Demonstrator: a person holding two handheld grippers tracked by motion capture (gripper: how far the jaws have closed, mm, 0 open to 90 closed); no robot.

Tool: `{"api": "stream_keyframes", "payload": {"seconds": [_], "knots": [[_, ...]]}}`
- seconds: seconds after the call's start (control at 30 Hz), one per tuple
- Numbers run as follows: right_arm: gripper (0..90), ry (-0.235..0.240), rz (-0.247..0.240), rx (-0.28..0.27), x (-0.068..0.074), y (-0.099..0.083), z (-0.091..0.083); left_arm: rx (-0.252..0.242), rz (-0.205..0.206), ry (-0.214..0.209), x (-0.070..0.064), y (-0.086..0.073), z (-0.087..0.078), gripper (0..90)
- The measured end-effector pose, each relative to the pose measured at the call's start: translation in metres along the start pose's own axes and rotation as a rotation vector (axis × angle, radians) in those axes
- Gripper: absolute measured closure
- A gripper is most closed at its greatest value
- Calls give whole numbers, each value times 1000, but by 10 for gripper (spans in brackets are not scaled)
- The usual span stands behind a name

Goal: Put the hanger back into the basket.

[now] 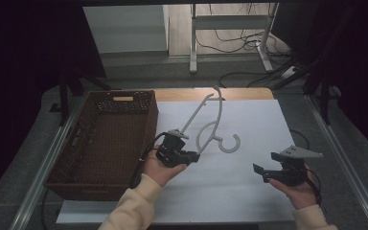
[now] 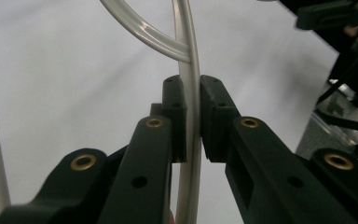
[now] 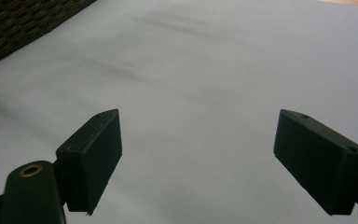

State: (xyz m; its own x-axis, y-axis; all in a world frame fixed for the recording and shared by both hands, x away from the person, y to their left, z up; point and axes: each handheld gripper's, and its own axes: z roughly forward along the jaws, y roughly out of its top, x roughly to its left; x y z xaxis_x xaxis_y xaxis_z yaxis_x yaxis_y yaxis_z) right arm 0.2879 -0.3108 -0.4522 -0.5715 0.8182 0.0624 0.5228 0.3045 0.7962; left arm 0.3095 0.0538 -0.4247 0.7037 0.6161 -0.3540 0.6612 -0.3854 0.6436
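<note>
1. High view: the left gripper [image 1: 195,157] is clamped on a pale clothes hanger [image 1: 206,122], whose long axis runs up and away over the white table [image 1: 249,191].
2. Just left of that hand stands a brown wicker basket [image 1: 72,158], apparently empty.
3. Right gripper [image 1: 263,171], jaws spread and holding nothing, waits well apart.

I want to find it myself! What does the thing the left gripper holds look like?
Look at the white table, just right of the brown woven basket. The left gripper pinches a pale grey plastic hanger. It is the one thin, curvy thing there, with a hook at one end.
</note>
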Motion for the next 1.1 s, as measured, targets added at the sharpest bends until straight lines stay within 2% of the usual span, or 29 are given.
{"api": "stream_keyframes", "payload": {"seconds": [0.3,0.53,0.83,1.1], "knots": [[155,1,0,-2,-1,0,0,-25,7,-39,-6,6,-12,814],[155,-2,5,-2,-2,-1,-1,-54,21,-85,-12,14,-26,814],[155,0,6,1,-3,-1,0,-102,68,-109,-24,26,-54,814],[155,3,5,4,-3,-1,1,-136,84,-76,-21,33,-83,814]]}}
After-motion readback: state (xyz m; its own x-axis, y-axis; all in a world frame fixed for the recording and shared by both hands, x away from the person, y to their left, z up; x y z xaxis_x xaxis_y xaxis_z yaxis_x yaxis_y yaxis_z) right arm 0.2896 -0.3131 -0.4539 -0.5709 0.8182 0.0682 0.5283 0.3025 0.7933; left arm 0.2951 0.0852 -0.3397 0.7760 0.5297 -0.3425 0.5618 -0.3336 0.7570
